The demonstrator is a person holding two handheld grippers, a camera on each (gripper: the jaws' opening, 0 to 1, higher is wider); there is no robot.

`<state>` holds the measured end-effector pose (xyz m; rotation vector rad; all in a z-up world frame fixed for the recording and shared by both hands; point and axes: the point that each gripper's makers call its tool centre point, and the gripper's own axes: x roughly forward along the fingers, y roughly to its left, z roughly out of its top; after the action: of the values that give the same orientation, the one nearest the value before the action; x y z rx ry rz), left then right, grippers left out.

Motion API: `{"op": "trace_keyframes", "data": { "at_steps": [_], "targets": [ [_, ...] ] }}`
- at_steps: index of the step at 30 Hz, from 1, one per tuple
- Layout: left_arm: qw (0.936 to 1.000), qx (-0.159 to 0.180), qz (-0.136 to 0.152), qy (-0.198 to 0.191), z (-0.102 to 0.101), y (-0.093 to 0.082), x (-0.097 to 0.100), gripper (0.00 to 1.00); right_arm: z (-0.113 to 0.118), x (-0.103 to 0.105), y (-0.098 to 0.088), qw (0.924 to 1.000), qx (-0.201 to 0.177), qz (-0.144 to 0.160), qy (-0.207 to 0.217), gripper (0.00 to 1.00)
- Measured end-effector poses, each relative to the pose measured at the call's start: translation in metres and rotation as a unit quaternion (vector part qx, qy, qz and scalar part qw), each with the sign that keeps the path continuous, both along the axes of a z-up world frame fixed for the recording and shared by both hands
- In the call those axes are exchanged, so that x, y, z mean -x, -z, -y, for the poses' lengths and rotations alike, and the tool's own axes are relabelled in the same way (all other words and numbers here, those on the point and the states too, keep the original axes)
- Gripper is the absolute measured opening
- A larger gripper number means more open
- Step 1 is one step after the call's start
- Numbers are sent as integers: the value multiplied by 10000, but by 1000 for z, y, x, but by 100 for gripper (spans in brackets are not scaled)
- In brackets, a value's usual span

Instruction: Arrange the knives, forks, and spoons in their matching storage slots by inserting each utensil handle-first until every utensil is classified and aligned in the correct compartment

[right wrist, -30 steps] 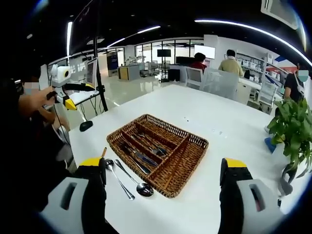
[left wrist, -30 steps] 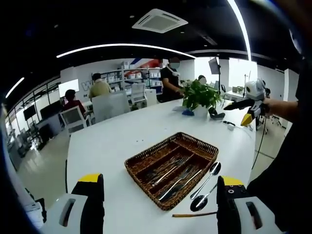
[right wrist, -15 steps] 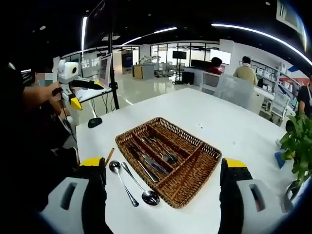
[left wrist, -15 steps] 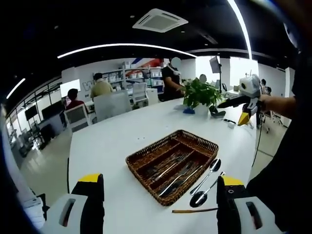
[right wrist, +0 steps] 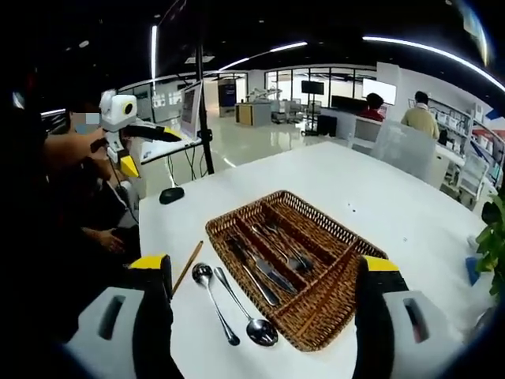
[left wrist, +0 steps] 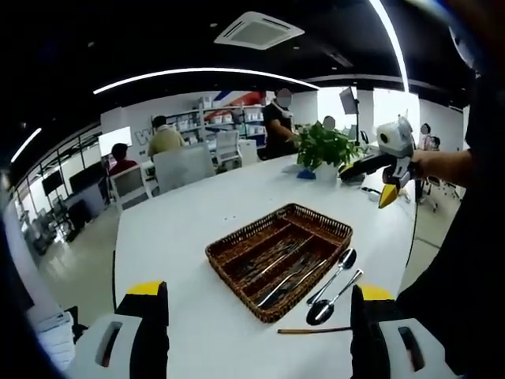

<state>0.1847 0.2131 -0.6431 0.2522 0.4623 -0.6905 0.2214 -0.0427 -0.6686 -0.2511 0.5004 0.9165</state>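
Both my grippers, left [left wrist: 259, 332] and right [right wrist: 262, 316], gape empty above two steel spoons [right wrist: 237, 304] beside the brown wicker cutlery tray [right wrist: 331, 316]; no legible writing.

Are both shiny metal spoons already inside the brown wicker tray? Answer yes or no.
No: in the right gripper view the two shiny metal spoons lie on the white table beside the brown wicker tray.

Open office w/ white table [left wrist: 189, 213], strip lights [left wrist: 197, 75], potted plant [left wrist: 323, 148]
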Motion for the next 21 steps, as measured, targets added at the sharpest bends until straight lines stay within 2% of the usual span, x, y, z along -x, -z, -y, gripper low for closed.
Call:
{"op": "trace_keyframes", "data": {
  "at_steps": [9, 15, 18, 21],
  "targets": [
    [10000, 35, -8, -63, -10, -1, 7, 100, -20, 4, 16, 9996, 18, -66, -278, 95],
    [9998, 80, 16, -166, -14, -1, 10, 100, -36, 13, 32, 9985, 18, -115, -543, 89],
    [9998, 72, 15, -179, -13, 0, 13, 100, -41, 17, 40, 9976, 81, -97, -683, 91],
    [9998, 65, -4, -192, -16, 3, 12, 100, -46, 21, 44, 9965, 56, -78, -825, 88]
  ]
}}
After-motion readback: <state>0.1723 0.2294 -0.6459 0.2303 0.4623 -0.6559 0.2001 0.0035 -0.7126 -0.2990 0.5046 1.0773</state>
